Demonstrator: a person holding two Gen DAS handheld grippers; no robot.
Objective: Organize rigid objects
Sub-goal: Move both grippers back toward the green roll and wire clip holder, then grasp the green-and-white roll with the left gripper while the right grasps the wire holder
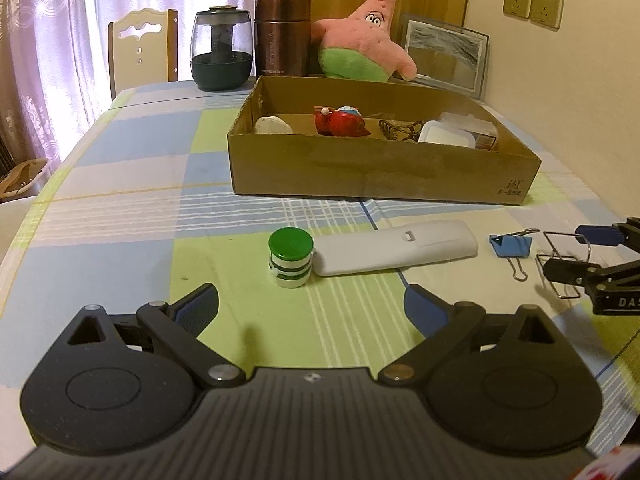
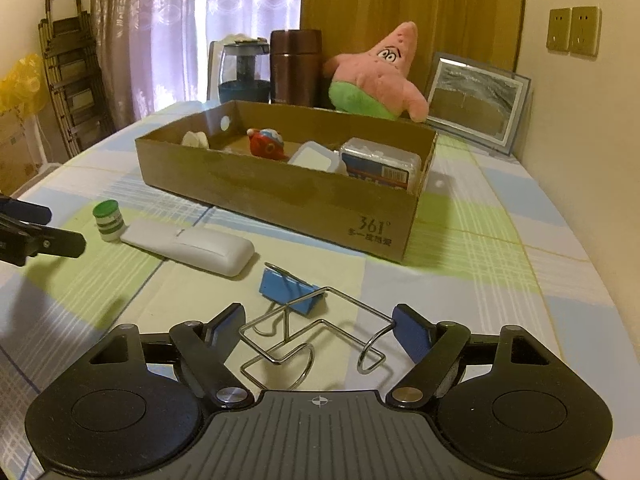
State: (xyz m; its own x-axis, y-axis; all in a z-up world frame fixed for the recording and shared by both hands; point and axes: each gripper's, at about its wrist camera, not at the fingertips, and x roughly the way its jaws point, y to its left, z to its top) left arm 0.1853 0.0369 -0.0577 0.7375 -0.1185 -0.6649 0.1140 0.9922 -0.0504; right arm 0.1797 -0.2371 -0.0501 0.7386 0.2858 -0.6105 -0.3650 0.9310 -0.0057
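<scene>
A cardboard box (image 1: 380, 168) (image 2: 288, 200) on the checked tablecloth holds several small items. In front of it lie a green-capped small jar (image 1: 289, 258) (image 2: 108, 220), a white case (image 1: 394, 252) (image 2: 188, 246), a blue binder clip (image 1: 512, 246) (image 2: 290, 290) and a bent wire holder (image 1: 560, 264) (image 2: 316, 340). My left gripper (image 1: 312, 306) is open, a little short of the jar and case. My right gripper (image 2: 318, 324) (image 1: 572, 252) is open with the wire holder between its fingers; the right finger touches the wire.
Behind the box stand a glass jar with dark base (image 1: 222, 52), a brown flask (image 1: 283, 36), a pink starfish plush (image 1: 364, 40) and a framed picture (image 1: 444, 56). A chair (image 1: 140, 48) stands at the far table end. A wall is to the right.
</scene>
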